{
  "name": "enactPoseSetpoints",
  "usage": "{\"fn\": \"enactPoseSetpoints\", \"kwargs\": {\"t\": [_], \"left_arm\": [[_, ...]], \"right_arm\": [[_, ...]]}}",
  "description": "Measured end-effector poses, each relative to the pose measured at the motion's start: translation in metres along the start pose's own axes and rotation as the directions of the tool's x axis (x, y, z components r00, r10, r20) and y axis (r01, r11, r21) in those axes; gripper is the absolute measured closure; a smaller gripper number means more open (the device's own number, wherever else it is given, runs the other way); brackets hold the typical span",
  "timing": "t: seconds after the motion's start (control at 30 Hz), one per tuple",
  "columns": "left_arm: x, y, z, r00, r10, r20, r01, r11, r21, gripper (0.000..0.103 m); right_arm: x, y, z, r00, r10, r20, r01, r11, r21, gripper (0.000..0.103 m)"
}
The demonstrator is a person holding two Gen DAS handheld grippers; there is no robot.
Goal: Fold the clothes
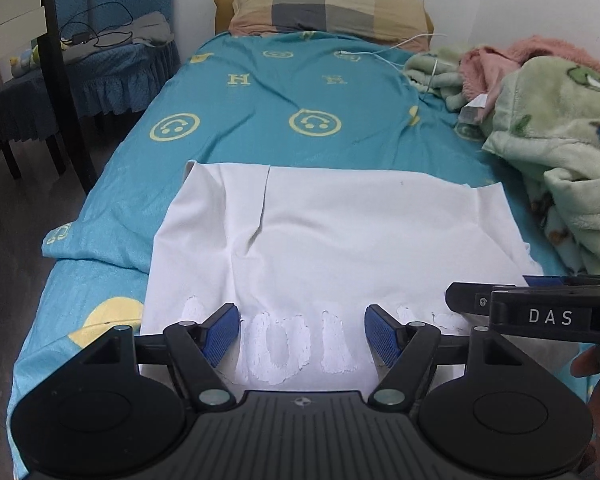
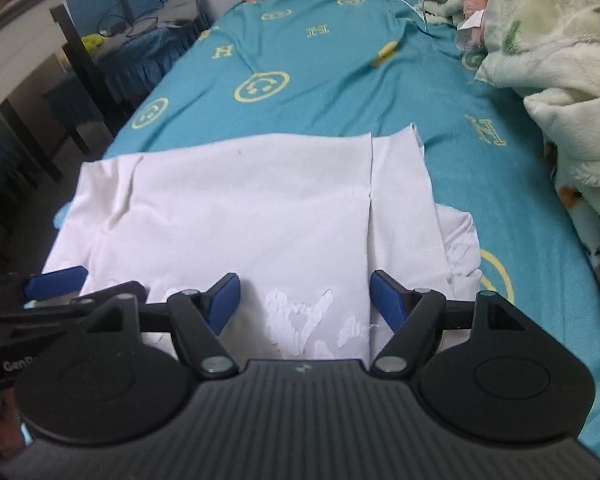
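Observation:
A white garment (image 1: 332, 236) with cracked white lettering lies partly folded and flat on the teal bed sheet (image 1: 260, 96). It also shows in the right wrist view (image 2: 252, 208), with both side edges folded inward. My left gripper (image 1: 302, 332) is open and empty, just above the garment's near edge. My right gripper (image 2: 305, 300) is open and empty, also over the near edge. The right gripper's body shows at the right of the left wrist view (image 1: 548, 312). One of the left gripper's blue fingers (image 2: 56, 278) shows at the left of the right wrist view.
A checked pillow (image 1: 324, 4) lies at the bed's head. A green and pink fleece blanket pile (image 1: 548, 128) fills the right side, with a white cable (image 1: 400, 50) nearby. A blue-covered chair (image 1: 100, 60) and dark table leg (image 1: 64, 92) stand left of the bed.

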State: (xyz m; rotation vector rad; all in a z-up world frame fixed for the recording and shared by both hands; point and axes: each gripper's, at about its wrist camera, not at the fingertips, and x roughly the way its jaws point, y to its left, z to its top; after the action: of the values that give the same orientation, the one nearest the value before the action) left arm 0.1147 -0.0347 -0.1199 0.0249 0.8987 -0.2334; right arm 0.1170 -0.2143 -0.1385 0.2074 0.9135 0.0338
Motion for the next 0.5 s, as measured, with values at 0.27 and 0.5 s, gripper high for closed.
{"fn": "enactPoseSetpoints", "kwargs": {"t": [0.27, 0.5], "left_arm": [[-0.015, 0.008, 0.005, 0.998, -0.057, -0.032, 0.052, 0.991, -0.125, 0.031], [-0.043, 0.043, -0.014, 0.958, -0.287, -0.024, 0.231, 0.816, -0.529, 0.026]], "right_arm": [[-0.002, -0.006, 0.005, 1.000, 0.018, 0.011, -0.018, 0.998, 0.064, 0.029], [-0.004, -0.008, 0.006, 1.000, 0.030, 0.009, -0.030, 0.997, 0.072, 0.029]]}}
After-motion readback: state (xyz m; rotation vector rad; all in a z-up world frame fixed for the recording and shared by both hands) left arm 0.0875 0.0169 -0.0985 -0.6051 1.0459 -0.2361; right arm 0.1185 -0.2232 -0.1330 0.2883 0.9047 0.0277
